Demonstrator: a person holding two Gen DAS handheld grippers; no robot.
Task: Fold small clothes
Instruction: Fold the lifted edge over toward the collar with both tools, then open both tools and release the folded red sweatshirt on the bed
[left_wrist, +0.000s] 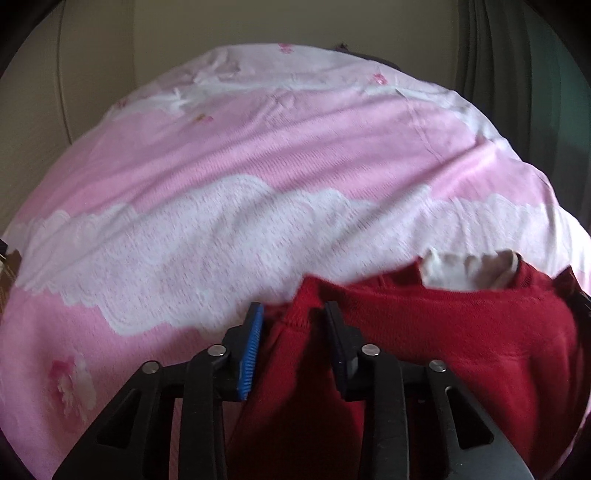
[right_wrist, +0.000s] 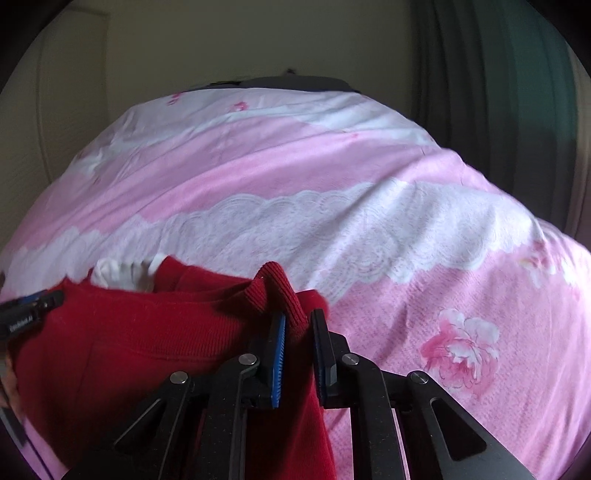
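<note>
Red sweater (left_wrist: 443, 332) lies bunched on the pink bedspread (left_wrist: 258, 155), white collar (left_wrist: 469, 267) at its far edge. My left gripper (left_wrist: 295, 325) and right gripper (right_wrist: 297, 332) each pinch a ribbed red cuff.

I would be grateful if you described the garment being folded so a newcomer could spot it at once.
A pink and white floral bedsheet fills the view. At its near edge lies a red knit sweater, the only dark red thing there, with a white collar at its neck.
</note>
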